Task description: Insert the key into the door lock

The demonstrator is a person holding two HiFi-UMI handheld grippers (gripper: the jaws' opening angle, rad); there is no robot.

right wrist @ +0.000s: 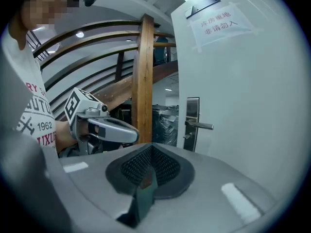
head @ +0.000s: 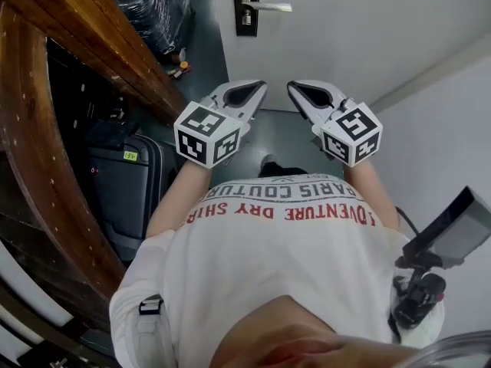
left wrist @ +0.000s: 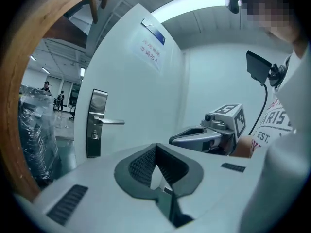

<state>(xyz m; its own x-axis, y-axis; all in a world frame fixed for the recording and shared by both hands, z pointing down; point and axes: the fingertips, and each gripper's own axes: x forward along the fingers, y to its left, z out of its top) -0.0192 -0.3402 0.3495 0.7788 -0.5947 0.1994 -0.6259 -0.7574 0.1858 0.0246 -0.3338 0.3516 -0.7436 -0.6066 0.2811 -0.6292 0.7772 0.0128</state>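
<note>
Right gripper (right wrist: 151, 148): jaws pressed together, pads meeting. No key can be made out between them.
Left gripper (left wrist: 155, 148): jaws likewise closed at the tips. Whether anything sits in the sliver between the pads cannot be told.
Head view: both grippers side by side, near each other, not touching, tips toward 12 o'clock.
Lock plate (head: 246, 4): on the white door (head: 345, 29), at 12 o'clock from the left gripper, 11 o'clock from the right, well apart from both. Lever handle (head: 270, 7) points to 3 o'clock.
Wooden beam (head: 84, 29): 9 to 10 o'clock.
</note>
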